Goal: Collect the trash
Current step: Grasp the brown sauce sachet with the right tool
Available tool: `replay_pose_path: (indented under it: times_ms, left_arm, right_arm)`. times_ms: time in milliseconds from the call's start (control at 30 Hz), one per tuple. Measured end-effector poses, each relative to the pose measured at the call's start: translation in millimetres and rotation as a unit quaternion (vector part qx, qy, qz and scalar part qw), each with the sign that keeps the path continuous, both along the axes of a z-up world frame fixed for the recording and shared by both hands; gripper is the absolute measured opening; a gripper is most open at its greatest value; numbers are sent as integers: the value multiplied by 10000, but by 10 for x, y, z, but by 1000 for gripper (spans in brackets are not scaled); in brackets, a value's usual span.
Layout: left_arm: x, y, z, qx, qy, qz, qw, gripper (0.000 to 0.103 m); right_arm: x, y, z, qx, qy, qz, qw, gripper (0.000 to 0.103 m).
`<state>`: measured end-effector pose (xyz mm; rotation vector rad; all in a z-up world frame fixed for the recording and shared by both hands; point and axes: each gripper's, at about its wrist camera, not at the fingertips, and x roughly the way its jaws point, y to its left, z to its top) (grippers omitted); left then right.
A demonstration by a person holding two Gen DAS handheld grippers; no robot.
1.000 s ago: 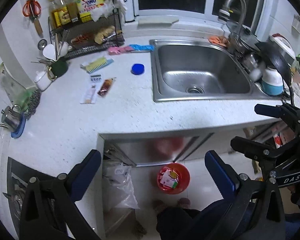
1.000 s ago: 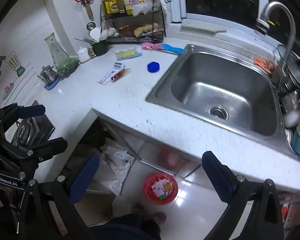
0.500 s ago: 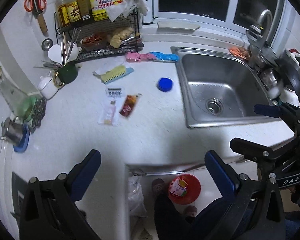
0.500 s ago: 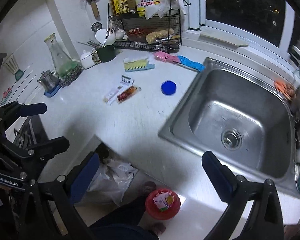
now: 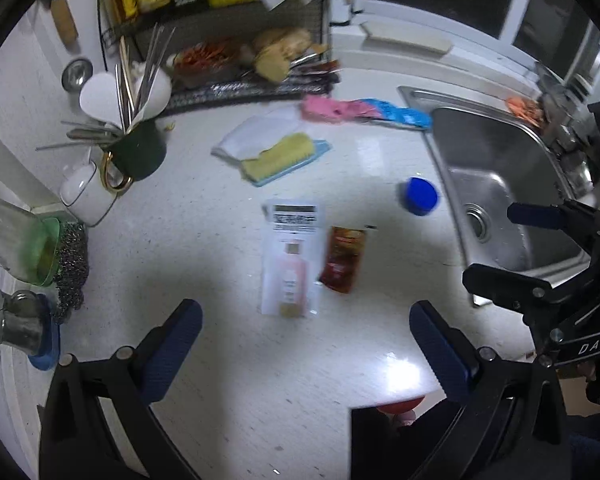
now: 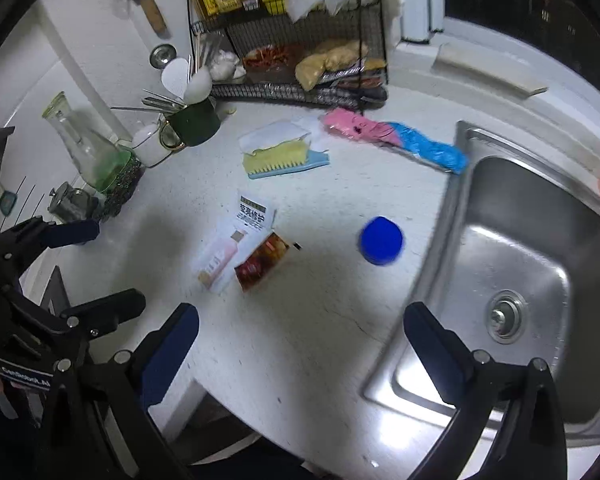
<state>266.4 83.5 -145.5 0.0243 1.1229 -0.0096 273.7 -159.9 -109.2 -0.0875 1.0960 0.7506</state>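
Hovering spread and empty, left gripper [image 5: 306, 338] frames white sachet packet [image 5: 291, 261] and brown sauce sachet [image 5: 343, 259] lying just ahead; right gripper [image 6: 300, 336] likewise spread.

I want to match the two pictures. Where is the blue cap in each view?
Left wrist: blue cap lies right of centre on the counter, just left of the sink.
Right wrist: blue cap lies near the centre, also just left of the sink.
Shared landmark: the red sachet, left of the cap in both.
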Motion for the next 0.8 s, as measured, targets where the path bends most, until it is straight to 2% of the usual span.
replay_pose_path:
  times_ms: [300,533,633,733,800]
  left_arm:
    - [344,505,-492,-43,424,63,9991,103]
    - [480,721,-725,-217,644,74,9977,103]
    - [518,734,-802,-272,691,-25,9972,103]
    - [529,778,-850,-308,690,-24,9971,103]
    - [528,805,-874,-312,704,7,9970,103]
  right_arm:
    - [257,621,-477,-367,443,242,9981,102]
    - [336,841,-745,-421,867,231,9951,102]
    - [365,914,-802,-459,973,215,9940,99]
    - [386,958,-783,-548,801,158,9952,94]
    - [382,981,-764,-560,776,170,9953,87]
